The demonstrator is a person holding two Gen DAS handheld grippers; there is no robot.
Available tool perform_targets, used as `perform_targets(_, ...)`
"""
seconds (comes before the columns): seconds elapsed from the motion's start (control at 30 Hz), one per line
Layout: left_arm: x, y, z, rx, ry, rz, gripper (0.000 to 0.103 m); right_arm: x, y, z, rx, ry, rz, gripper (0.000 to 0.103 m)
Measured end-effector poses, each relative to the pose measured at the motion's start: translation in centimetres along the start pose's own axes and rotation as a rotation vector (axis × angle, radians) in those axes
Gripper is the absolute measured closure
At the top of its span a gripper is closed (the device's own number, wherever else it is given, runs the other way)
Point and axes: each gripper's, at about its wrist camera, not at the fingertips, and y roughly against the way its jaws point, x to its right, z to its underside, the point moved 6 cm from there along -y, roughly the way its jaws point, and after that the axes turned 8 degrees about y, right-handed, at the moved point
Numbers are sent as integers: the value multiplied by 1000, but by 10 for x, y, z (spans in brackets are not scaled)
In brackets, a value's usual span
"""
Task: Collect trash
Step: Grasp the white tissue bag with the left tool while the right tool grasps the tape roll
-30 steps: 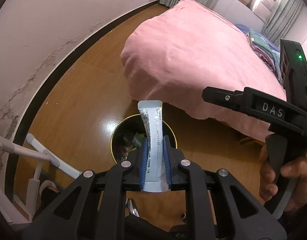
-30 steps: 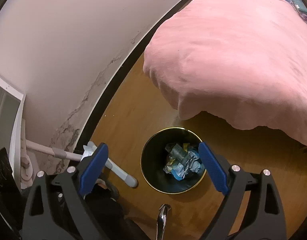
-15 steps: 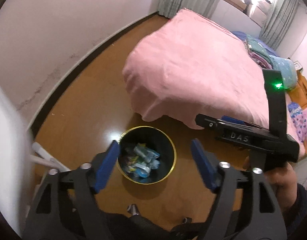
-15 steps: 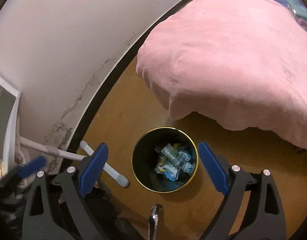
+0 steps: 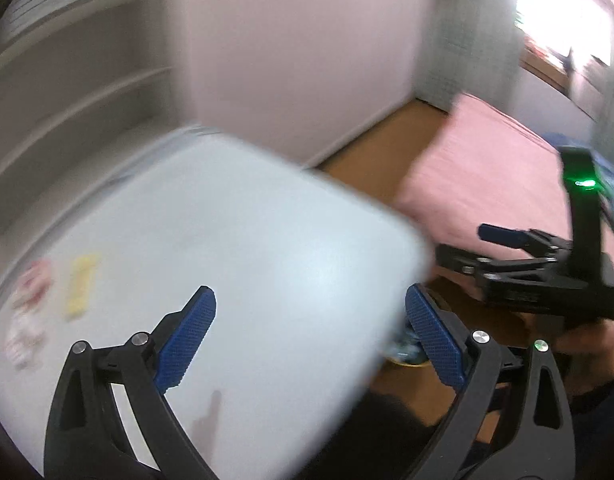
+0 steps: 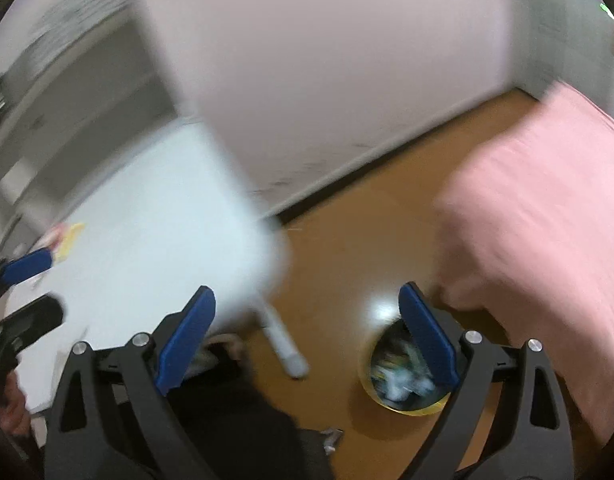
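Both views are blurred by motion. My left gripper [image 5: 309, 336] is open and empty above a white table [image 5: 227, 240]. A yellow wrapper [image 5: 81, 285] and red-and-white wrappers [image 5: 31, 292] lie at the table's far left. My right gripper [image 6: 307, 340] is open and empty above the floor. The black trash bin [image 6: 403, 376] with a gold rim stands on the floor, full of wrappers, behind my right fingertip [image 6: 425, 340]. The right gripper also shows in the left wrist view [image 5: 547, 272]. The yellow wrapper also shows in the right wrist view [image 6: 73, 234].
A pink bed [image 6: 547, 220] fills the right side. A white shelf unit [image 5: 67, 80] stands behind the table against the wall [image 6: 347, 60]. A white table leg [image 6: 283, 340] reaches the wooden floor [image 6: 367, 220] near the bin.
The left gripper opened and dropped the white wrapper into the bin, then swung left and up to the white table. The right gripper also swung left, so the bin moved right in its view.
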Motion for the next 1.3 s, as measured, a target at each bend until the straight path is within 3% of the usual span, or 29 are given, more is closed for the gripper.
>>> perform_targets(0.17, -149, 35, 17, 26, 174, -245, 10, -130, -34, -45, -26, 201, -169, 13)
perform_targets(0.27, -214, 52, 32, 25, 284, -331, 10, -203, -50, -65, -39, 309, -244, 13)
perform_targets(0.4, -272, 72, 53, 29, 395, -376, 10, -284, -72, -82, -60, 429, -294, 13)
perform_targets(0.6, -301, 74, 69, 13, 429, -376, 10, -374, -123, -98, -104, 550, -331, 13)
perform_targets(0.87, -317, 57, 71, 5, 438, -345, 10, -409, -170, -103, -150, 597, -277, 17)
perform_targets(0.93, -318, 54, 70, 5, 433, -337, 10, -412, -175, -101, -158, 605, -272, 23)
perform_targets(1.0, -319, 50, 66, 2, 426, -331, 10, -414, -176, -101, -165, 608, -289, 47)
perform_targets(1.3, -309, 18, 37, -23, 393, -303, 10, -379, -147, -115, -100, 547, -308, 47)
